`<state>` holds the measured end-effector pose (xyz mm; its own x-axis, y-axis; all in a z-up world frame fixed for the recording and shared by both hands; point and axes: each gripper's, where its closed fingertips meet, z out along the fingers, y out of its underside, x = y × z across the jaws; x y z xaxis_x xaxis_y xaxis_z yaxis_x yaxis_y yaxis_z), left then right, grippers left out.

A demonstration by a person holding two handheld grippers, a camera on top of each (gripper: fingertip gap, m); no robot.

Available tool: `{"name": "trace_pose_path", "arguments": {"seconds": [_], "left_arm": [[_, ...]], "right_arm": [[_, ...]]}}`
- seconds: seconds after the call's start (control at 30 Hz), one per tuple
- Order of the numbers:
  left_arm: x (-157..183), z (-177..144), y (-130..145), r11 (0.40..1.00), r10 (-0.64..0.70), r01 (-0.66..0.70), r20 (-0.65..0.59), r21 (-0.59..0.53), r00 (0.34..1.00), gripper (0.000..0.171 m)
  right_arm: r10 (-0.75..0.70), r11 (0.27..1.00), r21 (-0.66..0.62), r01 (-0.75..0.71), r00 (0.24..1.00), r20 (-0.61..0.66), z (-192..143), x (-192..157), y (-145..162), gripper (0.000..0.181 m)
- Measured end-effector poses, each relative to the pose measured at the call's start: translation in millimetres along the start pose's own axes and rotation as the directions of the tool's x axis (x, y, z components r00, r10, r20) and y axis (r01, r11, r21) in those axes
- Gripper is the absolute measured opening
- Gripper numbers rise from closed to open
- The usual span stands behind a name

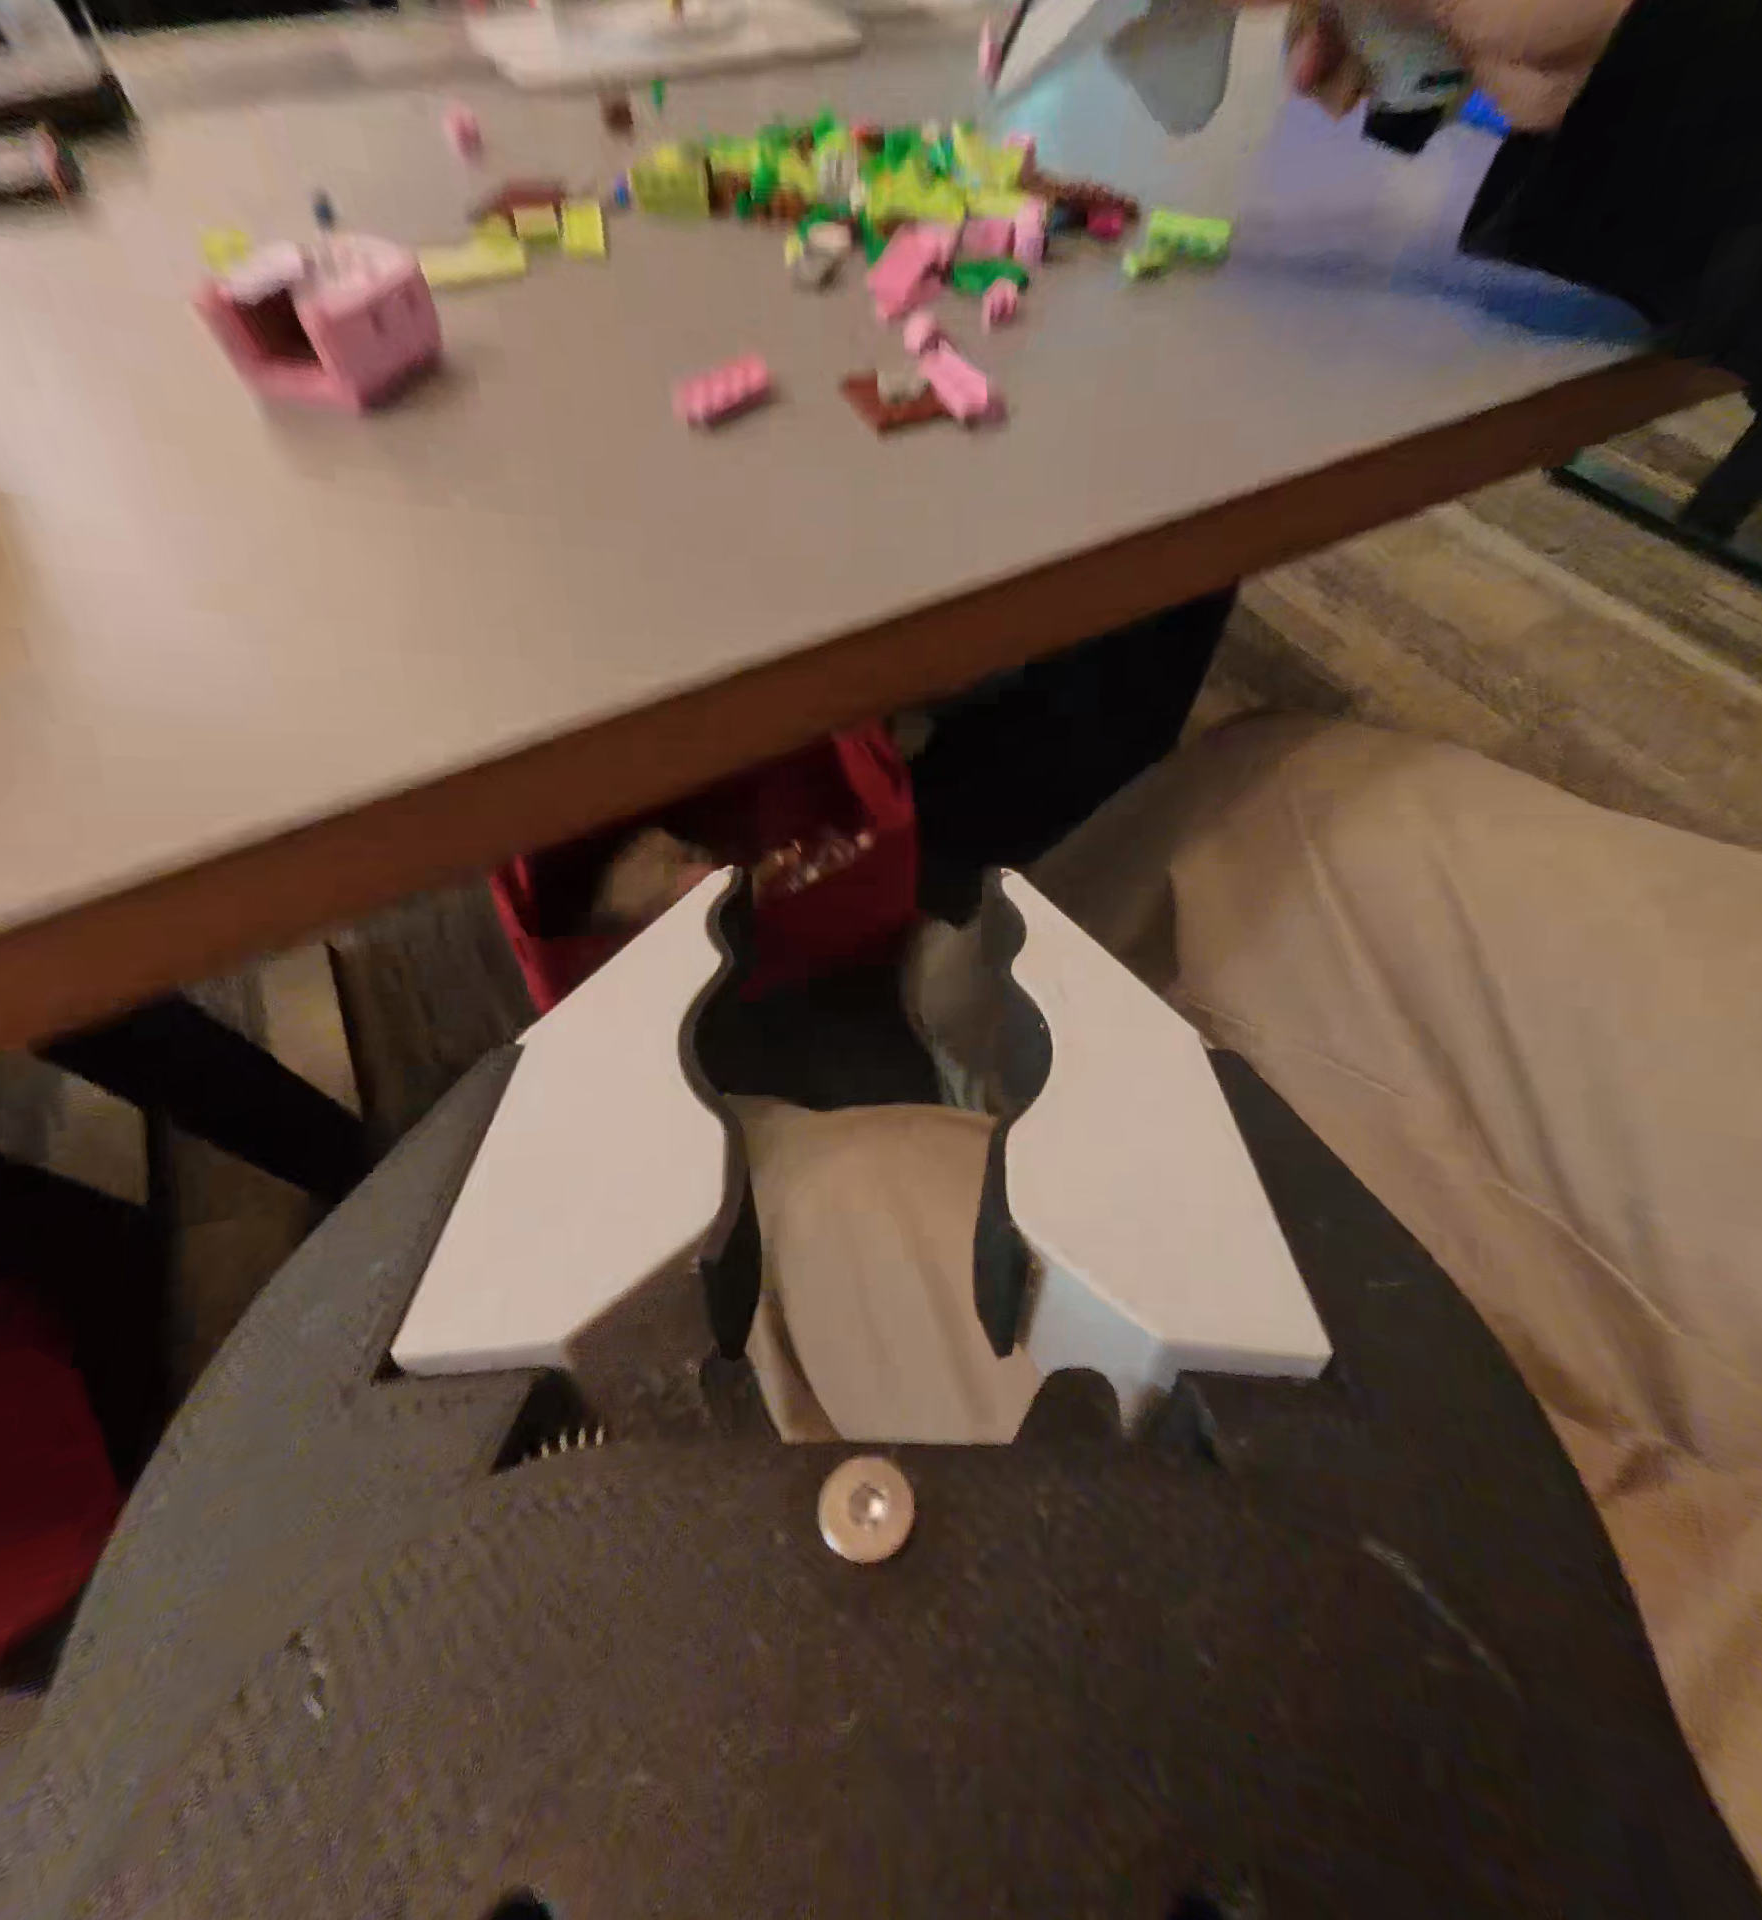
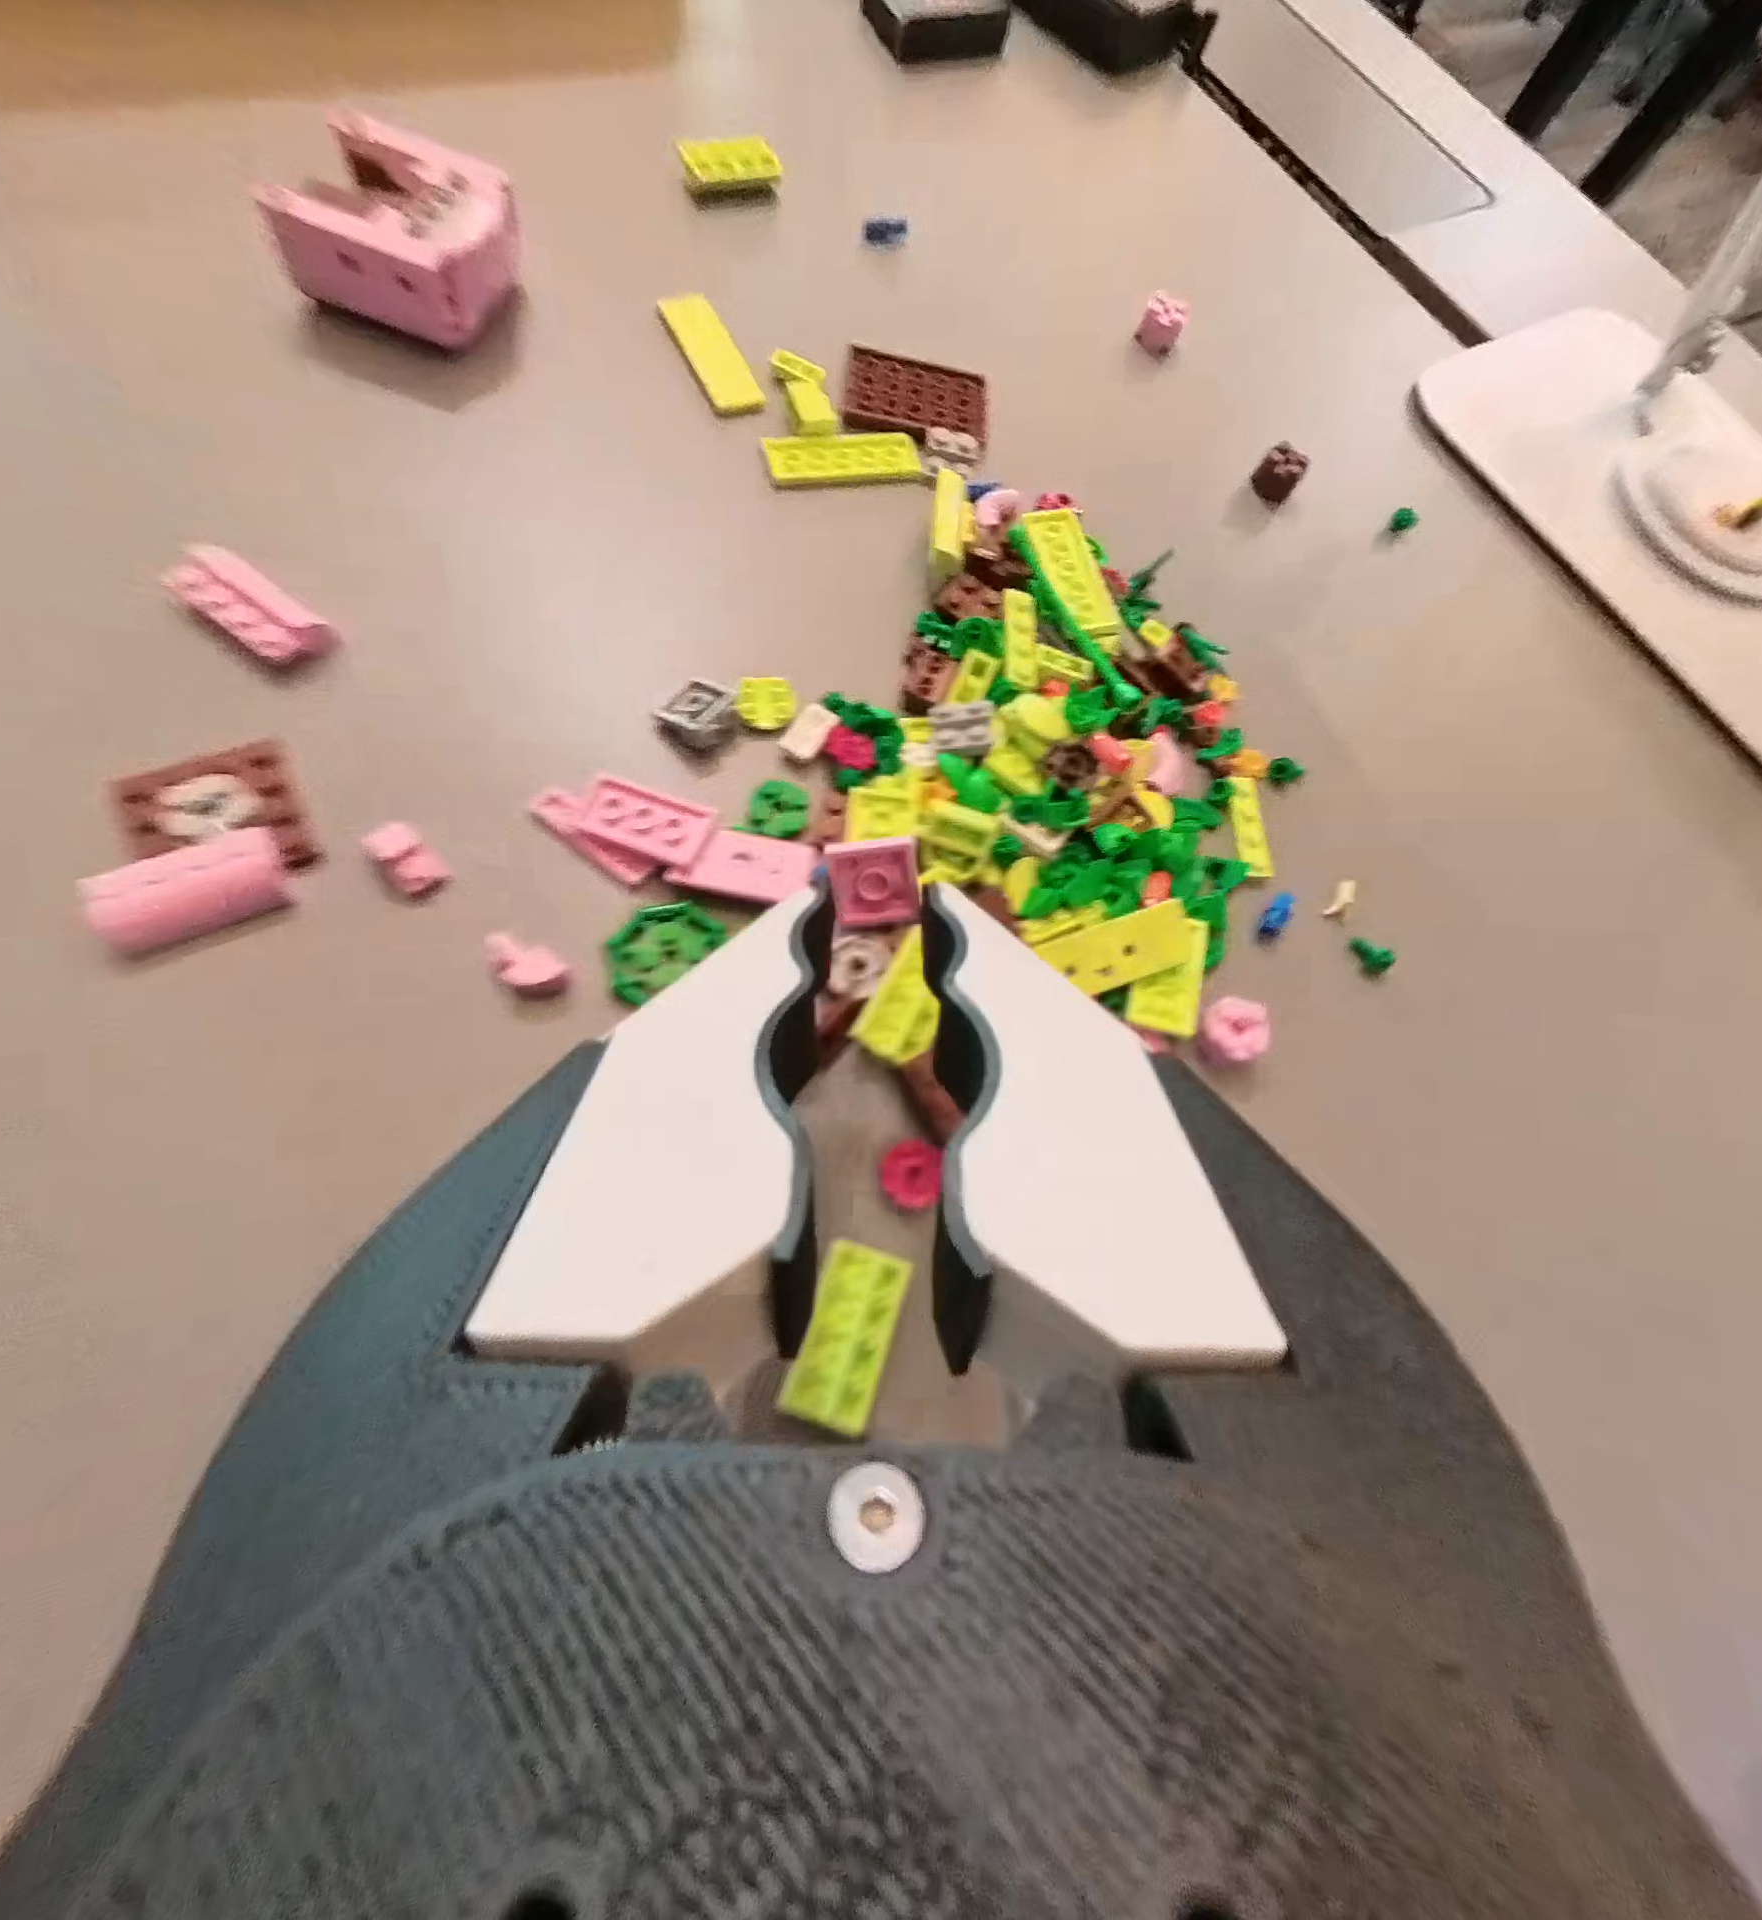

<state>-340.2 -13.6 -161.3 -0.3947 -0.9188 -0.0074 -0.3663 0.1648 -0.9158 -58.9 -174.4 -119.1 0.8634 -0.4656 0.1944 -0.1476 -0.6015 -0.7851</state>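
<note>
Nothing readable from where I'm holding these, honestly. No labels, brands, numbers or signs show up on the bricks or on anything else on the tabletop, and the left view is too blurry to make out any print at all.

Bare table (image 2: 389,520) lies open between the pink block (image 2: 394,234) and brick heap (image 2: 1064,748); lamp base (image 2: 1625,540) blocks the right.

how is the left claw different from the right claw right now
The left claw is open and empty, held below the table edge over a person's lap. The right claw is shut on a small pink square brick above the brick pile. Both have white fingers.
</note>
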Motion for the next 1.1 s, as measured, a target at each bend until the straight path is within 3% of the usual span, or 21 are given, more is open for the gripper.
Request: {"name": "trace_pose_path", "arguments": {"seconds": [0.13, 0.23, 0.33, 0.47, 0.57, 0.63, 0.73, 0.83, 0.97, 1.1], "left_arm": [[-12.4, 23.4, -42.3, 0.993, 0.036, -0.03, -0.052, 0.111, 0.998, 0.043], [-22.2, 36.4, -70.4, 0.983, 0.016, 0.011, -0.142, 0.185, 0.99, 0.043], [-33.2, 53.7, -95.8, 0.976, -0.015, 0.064, -0.23, 0.207, 0.973, 0.04], [-30.9, 86.4, -111.5, 0.989, -0.068, 0.112, -0.368, 0.1, 0.927, 0.038], [-24.9, 105.4, -129.7, 0.996, 0.027, 0.008, -0.409, 0.084, 0.912, 0.037], [-11.2, 114.0, -139.7, 0.991, 0.132, -0.098, -0.467, 0.096, 0.874, 0.036], [12.2, 125.9, -127.3, 0.967, 0.222, -0.251, -0.588, 0.034, 0.778, 0.037], [14.6, 144.6, -112.7, 0.947, 0.252, -0.323, -0.602, -0.009, 0.757, 0.041], [9.4, 161.5, -90.0, 0.911, 0.236, -0.392, -0.624, -0.124, 0.745, 0.042], [7.9, 167.8, -76.6, 0.883, 0.239, -0.439, -0.644, -0.168, 0.727, 0.037]], "right_arm": [[-0.002, 1.0, 0.001, 0.002, 1.0, -0.008, 16.1, 9.1, -4.8, 0.019], [-0.028, 0.999, 0.04, 0.031, 0.997, -0.072, 10.4, 13.3, -13.0, 0.038], [-0.055, 0.997, 0.047, 0.061, 0.993, -0.106, -0.7, 5.0, -19.1, 0.036], [-0.053, 0.998, 0.018, 0.054, 0.997, -0.059, -11.3, -29.1, -21.6, 0.039], [-0.048, 0.997, 0.059, 0.047, 0.999, 0.018, -20.5, -65.1, -26.6, 0.041], [-0.052, 0.993, 0.113, 0.037, 0.989, 0.138, -25.0, -99.9, -32.0, 0.043], [-0.19, 0.979, 0.113, 0.169, 0.959, 0.212, -23.3, -131.7, -22.0, 0.044], [-0.257, 0.965, 0.104, 0.239, 0.941, 0.22, -11.5, -139.0, -13.9, 0.045], [-0.238, 0.971, 0.104, 0.216, 0.92, 0.31, -0.1, -146.3, -6.9, 0.047], [-0.241, 0.97, 0.083, 0.227, 0.899, 0.365, 7.5, -145.7, 2.7, 0.045]]}}
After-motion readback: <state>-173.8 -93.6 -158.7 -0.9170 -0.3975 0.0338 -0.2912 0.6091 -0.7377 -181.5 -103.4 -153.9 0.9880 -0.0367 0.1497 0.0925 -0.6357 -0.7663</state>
